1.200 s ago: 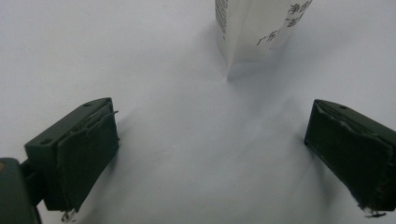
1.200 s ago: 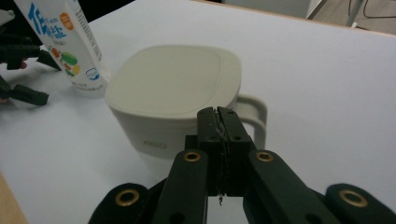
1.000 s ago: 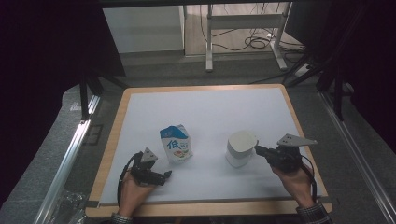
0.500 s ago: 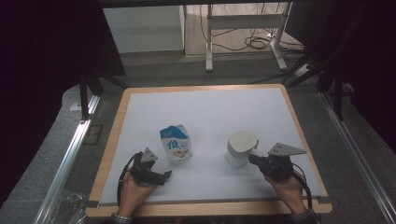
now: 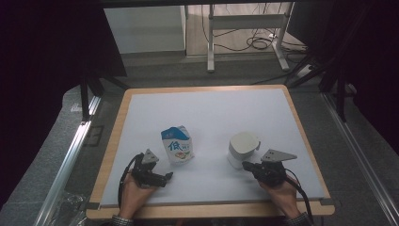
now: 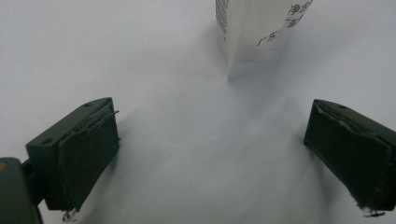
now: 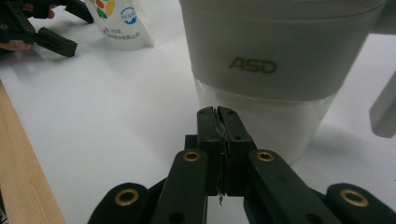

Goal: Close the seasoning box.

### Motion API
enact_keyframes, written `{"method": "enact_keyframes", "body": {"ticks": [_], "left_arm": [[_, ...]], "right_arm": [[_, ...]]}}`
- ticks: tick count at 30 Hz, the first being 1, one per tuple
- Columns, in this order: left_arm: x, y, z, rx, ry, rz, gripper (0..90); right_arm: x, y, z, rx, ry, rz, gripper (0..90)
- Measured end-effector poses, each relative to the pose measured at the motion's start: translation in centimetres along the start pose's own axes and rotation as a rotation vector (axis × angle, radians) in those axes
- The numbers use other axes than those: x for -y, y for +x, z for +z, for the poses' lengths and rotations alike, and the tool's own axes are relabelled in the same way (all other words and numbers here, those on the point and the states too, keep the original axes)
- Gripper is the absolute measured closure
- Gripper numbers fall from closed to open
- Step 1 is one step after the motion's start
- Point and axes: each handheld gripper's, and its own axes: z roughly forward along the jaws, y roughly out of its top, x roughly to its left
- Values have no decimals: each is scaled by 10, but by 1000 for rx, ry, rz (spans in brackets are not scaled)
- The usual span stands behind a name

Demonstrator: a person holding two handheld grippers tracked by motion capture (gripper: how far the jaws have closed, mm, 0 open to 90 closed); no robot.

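White plastic over a clear lower wall: the ASD cup (image 7: 280, 70) probably handles stiff and fairly light, slick on the smooth sides, and the clear part may crack under a hard squeeze. Best hold looks like across the body just under the lid band, or the side handle. It stands upright at about 4 o'clock on the white mat (image 5: 211, 113), just beyond the right gripper (image 7: 218, 114), whose jaws are pressed together, empty. The milk carton (image 5: 178, 145) stands at 7 o'clock, soft-sided, likely crushable; the left gripper (image 6: 210, 140) gapes wide before it, holding nothing.
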Motion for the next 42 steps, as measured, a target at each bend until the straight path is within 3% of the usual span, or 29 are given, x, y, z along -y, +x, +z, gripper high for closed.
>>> {"method": "enact_keyframes", "body": {"ticks": [14,42], "left_arm": [[0,0,0,0,-2,-2,29],[0,0,0,-1,-2,-2,29]], "right_arm": [[2,1,11,-24,2,12,893],[-8,4,29,-14,11,-13,894]]}}
